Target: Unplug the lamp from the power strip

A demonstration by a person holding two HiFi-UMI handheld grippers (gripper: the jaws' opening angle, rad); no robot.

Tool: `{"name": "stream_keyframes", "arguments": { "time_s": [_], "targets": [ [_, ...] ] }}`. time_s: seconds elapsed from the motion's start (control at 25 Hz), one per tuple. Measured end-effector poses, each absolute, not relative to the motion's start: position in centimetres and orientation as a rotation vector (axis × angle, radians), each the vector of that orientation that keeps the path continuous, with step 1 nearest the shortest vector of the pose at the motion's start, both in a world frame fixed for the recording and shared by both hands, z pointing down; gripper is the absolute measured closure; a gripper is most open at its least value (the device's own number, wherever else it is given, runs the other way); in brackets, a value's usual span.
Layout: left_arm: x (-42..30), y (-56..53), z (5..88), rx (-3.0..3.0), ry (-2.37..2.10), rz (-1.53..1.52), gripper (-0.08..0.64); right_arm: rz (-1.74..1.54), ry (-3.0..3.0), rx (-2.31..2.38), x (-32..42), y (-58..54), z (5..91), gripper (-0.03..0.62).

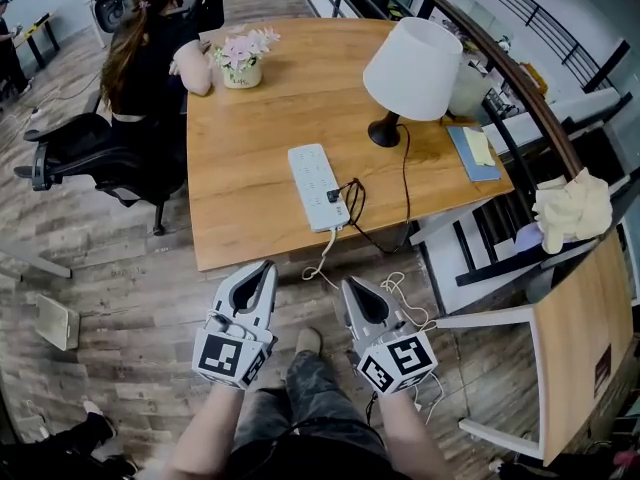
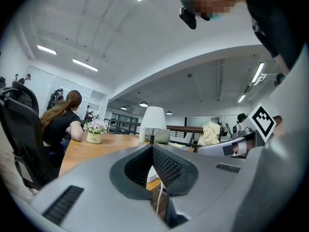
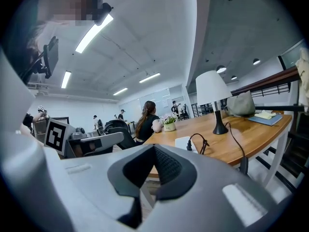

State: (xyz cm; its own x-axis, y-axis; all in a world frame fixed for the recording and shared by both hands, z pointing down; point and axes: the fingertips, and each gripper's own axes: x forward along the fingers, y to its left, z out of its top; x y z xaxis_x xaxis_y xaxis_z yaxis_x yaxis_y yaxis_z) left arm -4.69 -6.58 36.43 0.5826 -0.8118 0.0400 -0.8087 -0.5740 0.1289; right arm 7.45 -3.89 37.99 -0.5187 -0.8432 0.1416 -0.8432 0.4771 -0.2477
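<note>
Head view: the left claw (image 1: 258, 273) and the right claw (image 1: 352, 290) are hanging side by side over the floor, short of the near edge of the broad wooden bench (image 1: 250, 168), each with its jaws pressed together and nothing in them; the long white power strip (image 1: 318, 186) is lying on the bench ahead of both claws, and the small black lamp plug (image 1: 334, 195) is sitting in the strip's near end, on the side closer to the right claw; its thin black cord (image 1: 405, 183) is looping off the bench edge and back up to the white-shaded lamp on a black stem (image 1: 412, 73), which is standing farther ahead and to the right.

Left gripper view: the left claw (image 2: 152, 148) is pointing level across the bench (image 2: 96, 151), jaws meeting at the tips and gripping nothing; the lamp (image 2: 153, 119) is showing just above them, well beyond.

Right gripper view: the right claw (image 3: 154, 148) is likewise closed on nothing; the plug (image 3: 189, 146) and power strip (image 3: 182, 143) are lying ahead and slightly right of its tips.

By my reading, the reach toward the strip is the step in hand, with unplugging not yet begun; the next move is calling for the right claw to spread, close on the plug's body rather than its cord, and pull it out, while the left claw is pressing the strip down so it is not lifting with the plug.
</note>
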Motion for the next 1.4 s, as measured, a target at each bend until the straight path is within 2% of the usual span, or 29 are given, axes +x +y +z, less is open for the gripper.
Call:
{"name": "stream_keyframes", "arguments": {
  "time_s": [1.4],
  "targets": [
    [1.8,-15.2,42.0,2.609,-1.353,0.133,0.565,0.622,-2.646,1.499,8.3,-16.1,42.9,0.584]
  ]
}}
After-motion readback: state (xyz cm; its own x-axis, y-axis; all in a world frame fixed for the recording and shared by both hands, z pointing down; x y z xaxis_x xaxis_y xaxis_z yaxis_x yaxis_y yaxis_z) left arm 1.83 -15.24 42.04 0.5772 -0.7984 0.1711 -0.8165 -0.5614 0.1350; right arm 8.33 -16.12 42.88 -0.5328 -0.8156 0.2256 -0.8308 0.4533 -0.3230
